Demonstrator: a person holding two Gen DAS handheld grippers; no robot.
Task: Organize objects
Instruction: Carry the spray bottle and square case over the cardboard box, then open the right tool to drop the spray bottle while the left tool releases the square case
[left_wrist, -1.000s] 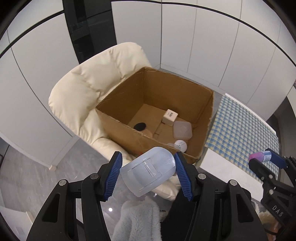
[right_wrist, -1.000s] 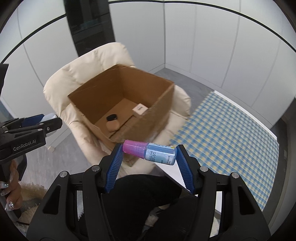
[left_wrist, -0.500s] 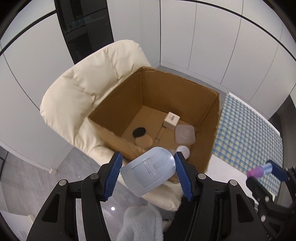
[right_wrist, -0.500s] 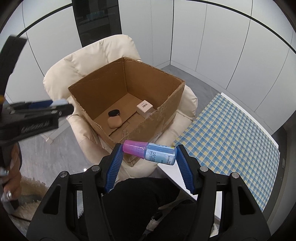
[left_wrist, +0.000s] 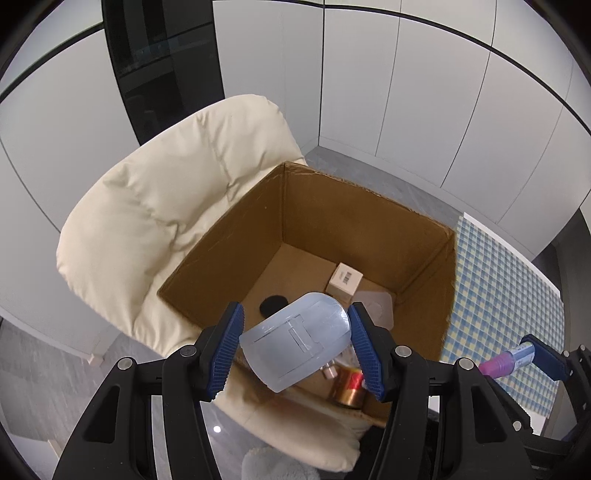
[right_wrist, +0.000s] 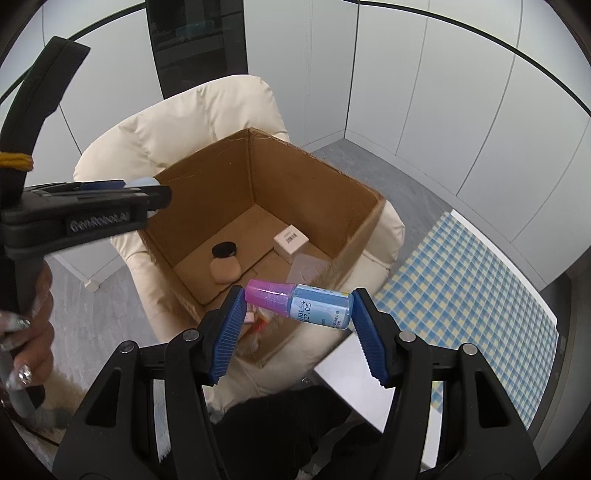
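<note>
Hovering at the near rim of the cardboard box (left_wrist: 354, 206), both tools are loaded! The left gripper (left_wrist: 295, 347) pinches a pale translucent container (left_wrist: 295, 343) across its width, low centre of its frame, right over the box's near wall. The right gripper (right_wrist: 297, 314) clamps a small bottle (right_wrist: 306, 304) end to end, pink cap toward frame left, long axis crosswise between the pads. The box opening lies ahead and below both, centre frame. Judging by overlap, the left load sits nearer a drop; a small white carton (left_wrist: 345, 280) waits inside.
</note>
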